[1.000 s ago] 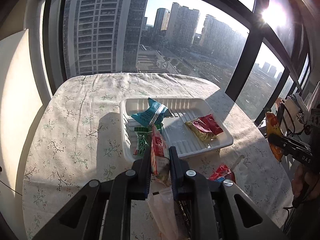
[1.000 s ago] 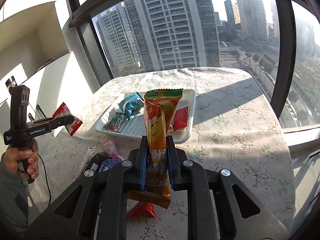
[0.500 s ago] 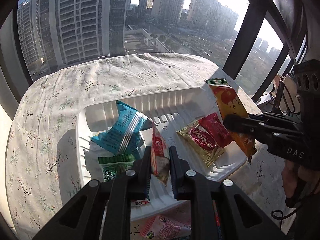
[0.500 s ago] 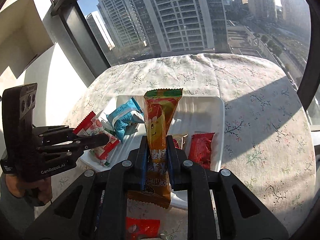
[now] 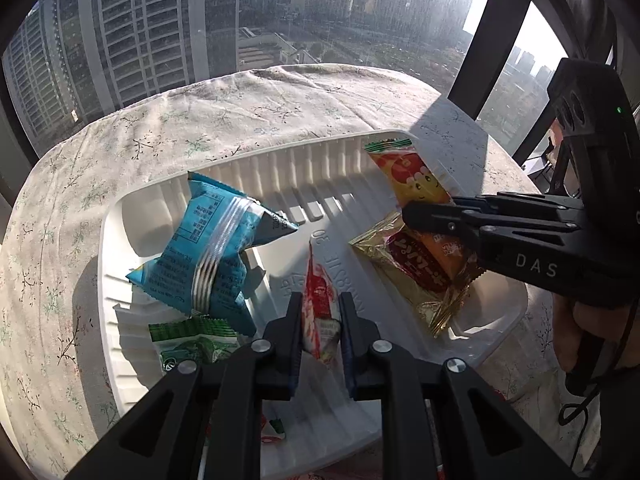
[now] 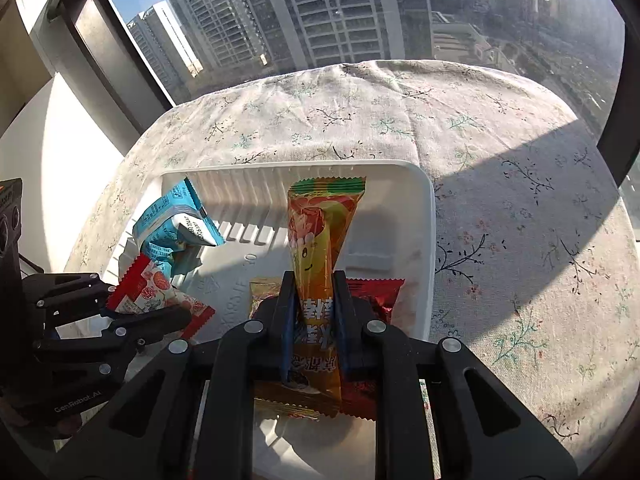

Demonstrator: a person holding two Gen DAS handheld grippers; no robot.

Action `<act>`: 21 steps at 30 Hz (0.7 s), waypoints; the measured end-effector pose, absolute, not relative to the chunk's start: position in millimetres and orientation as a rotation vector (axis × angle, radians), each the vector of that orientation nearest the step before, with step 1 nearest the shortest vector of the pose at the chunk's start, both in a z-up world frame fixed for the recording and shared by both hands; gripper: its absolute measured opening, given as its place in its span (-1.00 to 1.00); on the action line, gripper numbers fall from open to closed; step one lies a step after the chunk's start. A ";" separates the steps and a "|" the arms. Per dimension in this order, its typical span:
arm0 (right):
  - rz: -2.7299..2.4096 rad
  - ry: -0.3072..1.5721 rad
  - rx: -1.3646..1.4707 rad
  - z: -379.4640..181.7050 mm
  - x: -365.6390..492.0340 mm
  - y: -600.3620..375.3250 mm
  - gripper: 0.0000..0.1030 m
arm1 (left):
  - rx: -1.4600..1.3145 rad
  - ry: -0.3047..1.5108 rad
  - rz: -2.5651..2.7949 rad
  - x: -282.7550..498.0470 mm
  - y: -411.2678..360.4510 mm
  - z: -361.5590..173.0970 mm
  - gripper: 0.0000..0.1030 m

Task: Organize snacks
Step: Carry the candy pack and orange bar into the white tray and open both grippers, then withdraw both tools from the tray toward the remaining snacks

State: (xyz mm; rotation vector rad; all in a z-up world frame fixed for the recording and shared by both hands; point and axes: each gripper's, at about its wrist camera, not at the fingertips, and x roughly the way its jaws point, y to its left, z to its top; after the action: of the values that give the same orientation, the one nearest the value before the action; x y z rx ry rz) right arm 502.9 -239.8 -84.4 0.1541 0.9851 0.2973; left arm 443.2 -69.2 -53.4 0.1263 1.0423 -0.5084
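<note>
A white ribbed tray (image 5: pixel 120 264) (image 6: pixel 424 216) lies on the flowered tablecloth. My left gripper (image 5: pixel 320 312) (image 6: pixel 160 312) is shut on a small red and white snack packet (image 5: pixel 318 296) (image 6: pixel 148 288), held low over the tray's near middle. My right gripper (image 6: pixel 314 296) (image 5: pixel 412 212) is shut on a long orange snack packet (image 6: pixel 320 232) (image 5: pixel 408 176), which hangs over the tray's right half. In the tray lie a blue packet (image 5: pixel 216 248) (image 6: pixel 172 220), a green packet (image 5: pixel 192 344), a gold packet (image 5: pixel 420 276) and a red packet (image 6: pixel 380 292).
The round table with the flowered cloth (image 6: pixel 520 200) stands against tall windows (image 5: pixel 160 20). A hand (image 5: pixel 576 332) grips the right tool. More packets (image 5: pixel 272 428) peek out below the tray's near edge. A white ledge (image 6: pixel 48 152) lies to the left.
Both grippers have moved forward and down from beside the table to over the tray, each still carrying its packet. The tray now fills both views.
</note>
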 end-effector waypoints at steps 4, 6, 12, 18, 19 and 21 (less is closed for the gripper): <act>0.307 0.981 0.150 -89.7 501.0 -240.2 -0.69 | 0.126 1.061 -0.495 443.3 -70.9 -60.6 -0.59; 0.306 0.977 0.146 -88.8 498.5 -240.0 -0.68 | 0.126 1.058 -0.496 442.7 -70.6 -61.9 -0.42; 0.312 0.967 0.148 -86.7 494.4 -240.8 -0.62 | 0.114 1.043 -0.484 440.2 -66.8 -58.6 -0.22; 0.339 0.919 0.133 -73.8 483.6 -238.9 0.12 | 0.085 1.015 -0.471 434.1 -55.4 -48.6 0.12; 0.330 0.913 0.114 -70.4 480.4 -237.4 0.13 | 0.082 1.010 -0.465 431.9 -52.7 -46.0 0.12; 0.321 0.899 0.084 -63.8 474.0 -235.7 0.14 | 0.077 1.000 -0.461 426.9 -47.5 -41.1 0.12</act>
State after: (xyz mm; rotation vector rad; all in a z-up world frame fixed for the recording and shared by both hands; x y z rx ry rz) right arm 474.0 -235.7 -63.8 0.0841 0.8992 0.3214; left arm 426.9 -47.5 -41.1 0.0775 0.9998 -0.4611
